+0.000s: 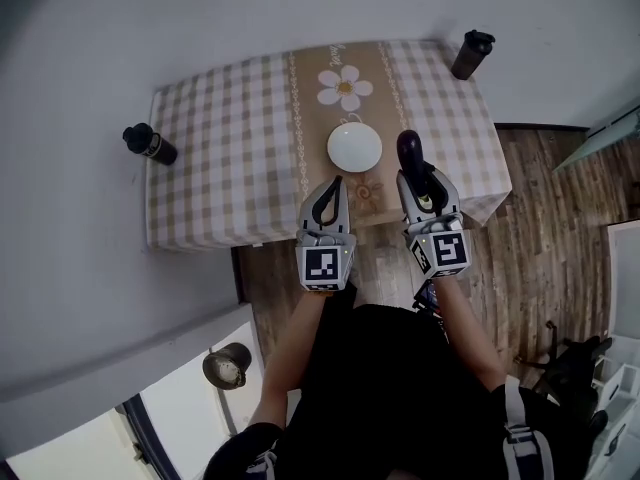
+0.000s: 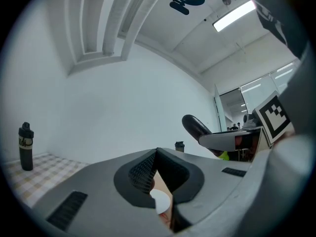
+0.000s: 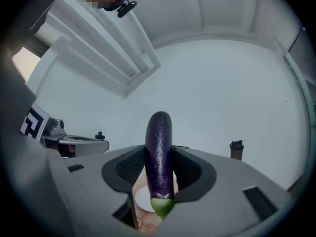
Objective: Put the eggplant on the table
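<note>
Jaws of the right gripper (image 1: 424, 189) are clamped on the eggplant (image 1: 409, 151), which stands upright, green stem end down, over the near right part of the tabletop (image 1: 225, 138), just right of a white plate (image 1: 354, 147). Jaws of the left gripper (image 1: 333, 185) are together, empty, near the plate's near edge.

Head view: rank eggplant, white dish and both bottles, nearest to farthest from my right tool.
1. eggplant, gripped in the right tool
2. white dish, just left of it
3. right bottle, far right table corner
4. left bottle, table's left edge
</note>
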`<state>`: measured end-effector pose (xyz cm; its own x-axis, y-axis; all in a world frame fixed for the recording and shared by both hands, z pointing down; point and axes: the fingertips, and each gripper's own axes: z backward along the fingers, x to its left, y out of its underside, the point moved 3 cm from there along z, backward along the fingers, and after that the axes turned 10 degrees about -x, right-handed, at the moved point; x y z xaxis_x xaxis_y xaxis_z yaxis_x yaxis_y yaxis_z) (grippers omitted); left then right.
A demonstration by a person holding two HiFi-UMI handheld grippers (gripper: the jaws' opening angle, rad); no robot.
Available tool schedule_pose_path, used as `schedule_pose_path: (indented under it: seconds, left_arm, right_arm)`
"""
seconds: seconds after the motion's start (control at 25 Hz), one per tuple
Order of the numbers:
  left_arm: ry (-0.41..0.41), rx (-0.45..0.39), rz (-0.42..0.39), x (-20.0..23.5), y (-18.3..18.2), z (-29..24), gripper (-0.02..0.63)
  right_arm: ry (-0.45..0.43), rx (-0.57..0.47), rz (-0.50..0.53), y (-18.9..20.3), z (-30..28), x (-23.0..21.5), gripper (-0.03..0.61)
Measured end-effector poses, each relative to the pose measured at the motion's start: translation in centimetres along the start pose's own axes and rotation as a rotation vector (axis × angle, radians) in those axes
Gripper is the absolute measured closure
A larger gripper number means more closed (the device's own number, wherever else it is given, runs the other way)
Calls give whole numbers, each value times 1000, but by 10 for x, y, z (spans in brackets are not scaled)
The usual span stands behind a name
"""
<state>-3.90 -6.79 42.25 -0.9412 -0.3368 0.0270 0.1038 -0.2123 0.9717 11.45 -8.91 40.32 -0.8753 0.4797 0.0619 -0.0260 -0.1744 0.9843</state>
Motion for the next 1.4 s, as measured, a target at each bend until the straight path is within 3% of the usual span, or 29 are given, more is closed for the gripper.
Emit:
schedule_pose_path:
  seconds: [0.6, 1.16, 1.4]
  left_arm:
    - [54, -2, 44, 49, 26, -76, 612]
    - [26, -16, 17, 58, 42, -94, 612]
    - [-5, 19, 38, 59, 50, -92, 612]
  right_arm:
    - [93, 25, 25, 25, -83, -33, 399]
    - [36, 45, 38, 43, -114, -42, 399]
    - [-10, 84, 46, 61, -127, -41, 399]
